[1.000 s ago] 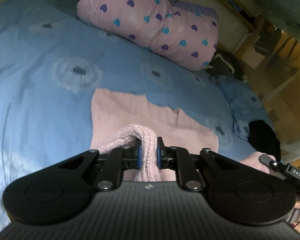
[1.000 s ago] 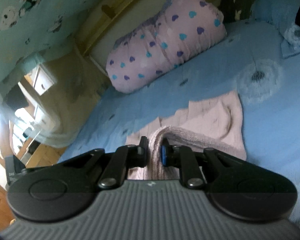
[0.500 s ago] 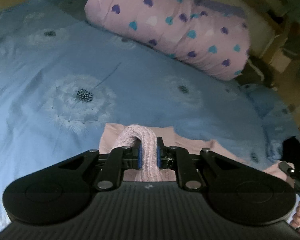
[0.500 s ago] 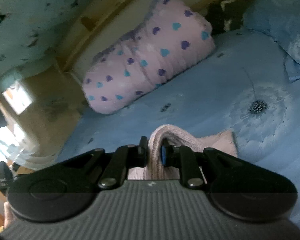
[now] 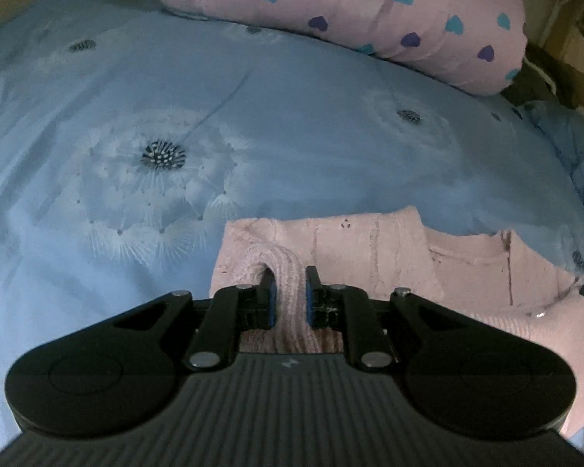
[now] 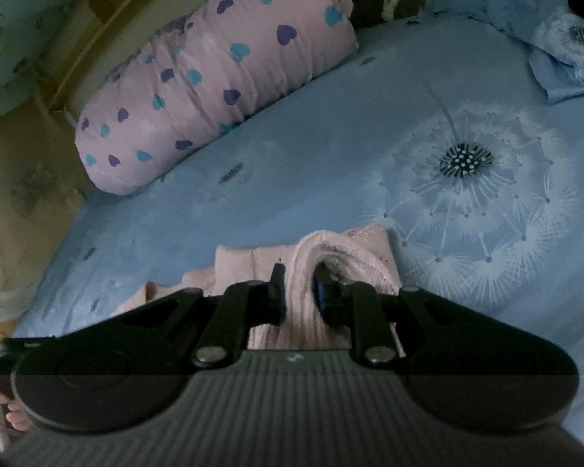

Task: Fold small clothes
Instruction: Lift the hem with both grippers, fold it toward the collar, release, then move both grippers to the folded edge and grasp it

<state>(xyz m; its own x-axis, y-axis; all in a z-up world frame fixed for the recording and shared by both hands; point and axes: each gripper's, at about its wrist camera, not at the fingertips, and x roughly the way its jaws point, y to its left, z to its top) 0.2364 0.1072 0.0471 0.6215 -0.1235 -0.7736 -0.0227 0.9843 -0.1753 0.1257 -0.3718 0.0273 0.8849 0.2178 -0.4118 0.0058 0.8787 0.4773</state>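
A small pink knitted garment lies on the blue bed cover. My left gripper is shut on a bunched fold of the garment's edge, held low over the flat part. In the right wrist view the same pink garment shows, and my right gripper is shut on another ribbed fold of it. Both held edges lie near the garment's far edge. The part of the garment under the grippers is hidden.
A pink pillow with blue and purple hearts lies at the far side of the bed, also in the right wrist view. A blue pillow sits at the far right. A wooden bed frame runs behind.
Both grippers have carried their held edges forward over the garment toward its far edge and lowered. The flat visible part of the garment has shrunk.
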